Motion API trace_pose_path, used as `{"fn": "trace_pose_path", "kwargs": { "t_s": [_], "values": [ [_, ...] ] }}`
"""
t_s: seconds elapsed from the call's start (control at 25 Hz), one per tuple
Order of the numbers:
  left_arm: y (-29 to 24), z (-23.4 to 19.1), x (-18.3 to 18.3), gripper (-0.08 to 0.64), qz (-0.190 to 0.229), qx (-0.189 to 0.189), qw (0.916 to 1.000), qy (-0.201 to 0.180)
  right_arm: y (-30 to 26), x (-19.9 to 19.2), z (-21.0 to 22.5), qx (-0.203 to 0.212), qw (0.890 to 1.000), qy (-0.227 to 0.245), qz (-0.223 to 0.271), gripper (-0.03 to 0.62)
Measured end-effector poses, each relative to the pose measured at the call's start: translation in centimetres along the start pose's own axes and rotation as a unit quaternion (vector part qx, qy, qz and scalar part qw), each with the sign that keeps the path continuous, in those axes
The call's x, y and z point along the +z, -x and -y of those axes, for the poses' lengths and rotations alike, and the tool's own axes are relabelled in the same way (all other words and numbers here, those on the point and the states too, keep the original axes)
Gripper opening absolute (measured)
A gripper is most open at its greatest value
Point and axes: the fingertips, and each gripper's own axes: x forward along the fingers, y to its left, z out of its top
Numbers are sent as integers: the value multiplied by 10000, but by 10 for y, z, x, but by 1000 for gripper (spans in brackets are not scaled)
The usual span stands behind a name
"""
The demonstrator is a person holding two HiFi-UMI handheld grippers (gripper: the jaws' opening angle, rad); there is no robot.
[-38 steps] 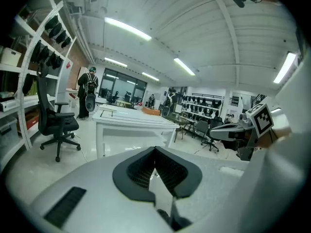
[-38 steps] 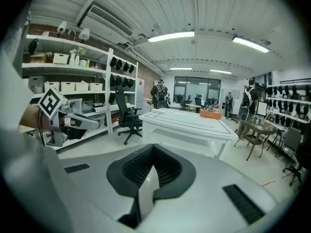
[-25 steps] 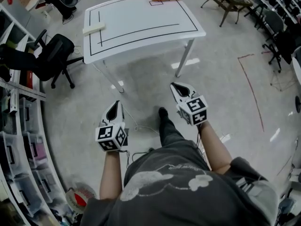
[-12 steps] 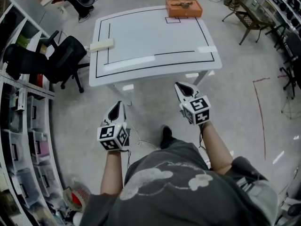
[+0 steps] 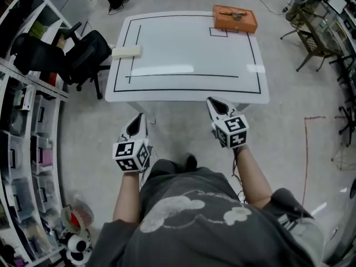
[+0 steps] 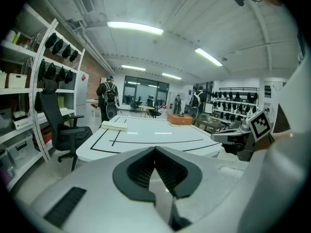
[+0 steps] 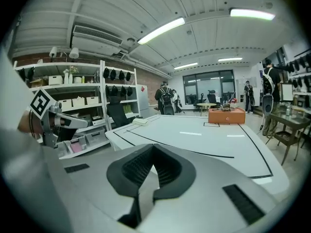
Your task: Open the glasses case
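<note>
The orange, box-shaped glasses case (image 5: pixel 235 19) is sitting at the far right corner of the white, black-lined table (image 5: pixel 183 49). A flat cream block (image 5: pixel 126 51) is lying at its left edge. I am holding the left gripper (image 5: pixel 138 118) and right gripper (image 5: pixel 214 103) just short of the near edge, jaws closed, empty.

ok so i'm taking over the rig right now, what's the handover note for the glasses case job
Left claw: shut, empty, held short of the table.
Right claw: shut, empty, at the table's near edge.
Things: orange box at the far right corner, with a small dark item on top; cream flat item at the left edge. I cannot tell which is the glasses case.
Done: nothing touched.
Left: reach the case and open it.
</note>
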Motion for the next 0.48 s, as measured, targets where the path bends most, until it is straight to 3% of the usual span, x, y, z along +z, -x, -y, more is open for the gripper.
{"fn": "trace_pose_path", "kwargs": {
  "t_s": [0.48],
  "values": [
    [-27, -28, 2, 2, -36, 267, 9996, 43, -37, 4, 1, 243, 9997, 18, -49, 0]
  ]
}}
